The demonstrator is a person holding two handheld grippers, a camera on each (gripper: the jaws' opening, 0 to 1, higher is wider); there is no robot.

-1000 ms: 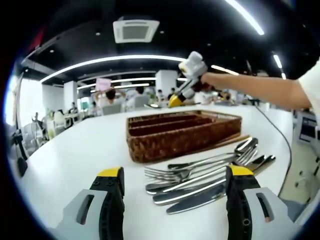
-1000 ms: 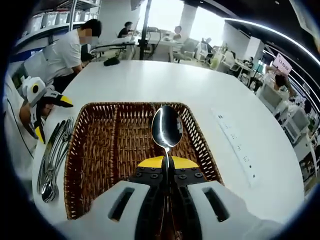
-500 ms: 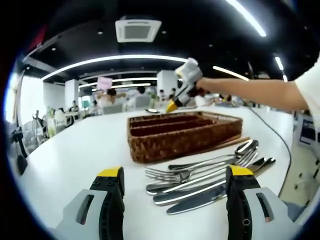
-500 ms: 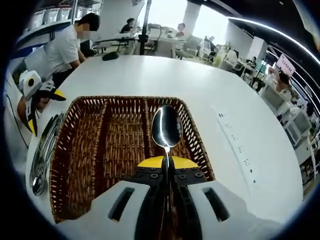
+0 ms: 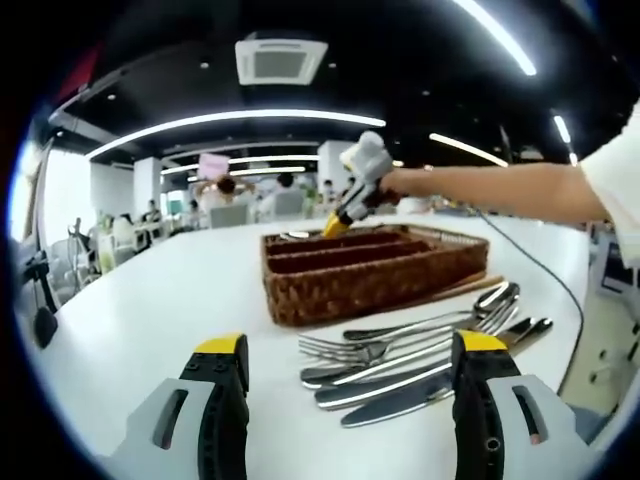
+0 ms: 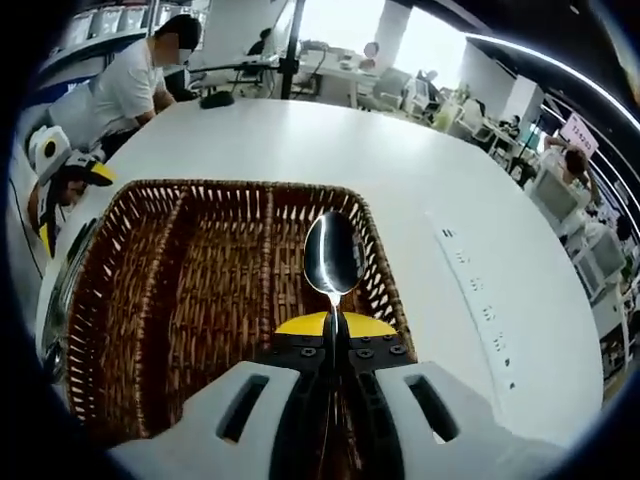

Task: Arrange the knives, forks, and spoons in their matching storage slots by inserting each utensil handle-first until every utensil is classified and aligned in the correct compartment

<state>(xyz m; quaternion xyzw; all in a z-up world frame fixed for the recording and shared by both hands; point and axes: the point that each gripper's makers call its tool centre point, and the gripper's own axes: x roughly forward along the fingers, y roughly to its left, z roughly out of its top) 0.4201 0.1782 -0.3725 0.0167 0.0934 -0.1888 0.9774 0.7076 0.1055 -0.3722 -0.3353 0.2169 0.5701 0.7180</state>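
My right gripper (image 6: pixel 335 324) is shut on a steel spoon (image 6: pixel 333 255), bowl pointing away, held over the right-hand slot of a brown wicker tray (image 6: pixel 230 188) with three long slots. In the left gripper view that right gripper (image 5: pixel 337 222) hangs over the far end of the tray (image 5: pixel 380 282), on a person's outstretched arm. My left gripper (image 5: pixel 350 348) stands open low over the white table, apart from everything. Just beyond its jaws lies a pile of knives, forks and spoons (image 5: pixel 420 345). The left gripper (image 6: pixel 68 200) also appears left of the tray.
The white table (image 5: pixel 150 300) has bare room left of the tray. A white power strip (image 6: pixel 478 300) lies on it to the tray's right. A person in a white shirt (image 6: pixel 130 85) sits at the table's far side. Desks and chairs stand behind.
My right gripper has come down and nearer to the tray with the spoon, so the tray looms larger in its view. My left gripper has stayed open and nearly still.
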